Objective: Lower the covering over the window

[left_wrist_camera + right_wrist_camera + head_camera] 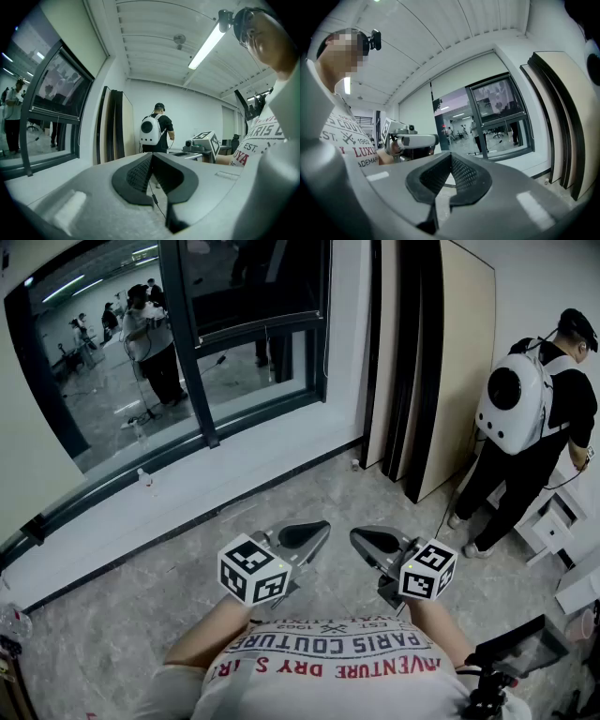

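- Head view: the window [122,362] stands at upper left, its glass bare down to the sill [234,465]. No covering, cord or pull can be made out here. The left gripper [314,531] and right gripper [364,538] are held level in front of the wearer's chest. They sit near each other, well apart from the window, and point toward the window wall. Both pairs of fingers are closed on nothing. A person [539,418] with a white backpack stands at right, beside leaning boards [450,362].
- Left gripper view: the pads meet tip to tip with nothing between them. This view looks along the wall, with the window at its left edge and the boards and the person beyond. It also shows a ceiling strip light [206,47], which the head view lacks.
- Right gripper view: the fingers are pressed together and empty. This is the only view that reaches above the glass. A pale band [459,75] sits over the frame there, and I cannot tell whether it is the covering or plain wall.
- Assessment: lowering appears not yet begun, and the step in hand is the approach.
  - Close in on the window and raise one gripper toward the top of the frame.
  - Find the pull or cord before committing to a grip.
  - Spread the fingers ahead of contact, then clamp squarely.
  - Draw straight down at a steady pace, keeping the other gripper clear.
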The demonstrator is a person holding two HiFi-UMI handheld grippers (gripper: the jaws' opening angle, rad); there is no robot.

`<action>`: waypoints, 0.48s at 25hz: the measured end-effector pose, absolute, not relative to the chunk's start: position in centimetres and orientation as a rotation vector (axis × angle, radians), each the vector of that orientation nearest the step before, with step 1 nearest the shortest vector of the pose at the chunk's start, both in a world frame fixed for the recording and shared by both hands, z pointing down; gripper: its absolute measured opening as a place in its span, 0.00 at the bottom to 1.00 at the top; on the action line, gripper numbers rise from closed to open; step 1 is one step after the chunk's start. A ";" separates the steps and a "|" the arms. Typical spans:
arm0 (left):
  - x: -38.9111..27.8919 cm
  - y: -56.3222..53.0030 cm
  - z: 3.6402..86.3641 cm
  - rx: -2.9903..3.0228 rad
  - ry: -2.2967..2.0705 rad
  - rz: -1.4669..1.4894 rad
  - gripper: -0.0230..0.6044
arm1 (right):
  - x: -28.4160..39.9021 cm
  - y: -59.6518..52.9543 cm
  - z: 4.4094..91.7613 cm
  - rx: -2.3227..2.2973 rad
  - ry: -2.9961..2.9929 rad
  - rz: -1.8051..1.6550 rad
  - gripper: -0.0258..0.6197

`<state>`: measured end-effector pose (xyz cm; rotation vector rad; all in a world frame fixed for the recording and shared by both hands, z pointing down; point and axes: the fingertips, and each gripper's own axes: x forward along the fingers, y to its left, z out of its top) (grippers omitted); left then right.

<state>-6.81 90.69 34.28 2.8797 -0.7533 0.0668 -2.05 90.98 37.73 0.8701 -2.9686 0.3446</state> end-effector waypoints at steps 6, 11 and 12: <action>-5.1 89.8 34.6 2.877 -0.750 0.077 0.04 | -0.5 90.1 37.9 0.881 -2.970 0.351 0.04; -3.7 89.2 34.8 2.867 -0.757 0.086 0.04 | 1.0 89.4 37.8 0.883 -2.972 0.364 0.04; -3.5 89.1 34.7 2.865 -0.760 0.085 0.04 | 1.2 89.3 37.7 0.880 -2.974 0.368 0.04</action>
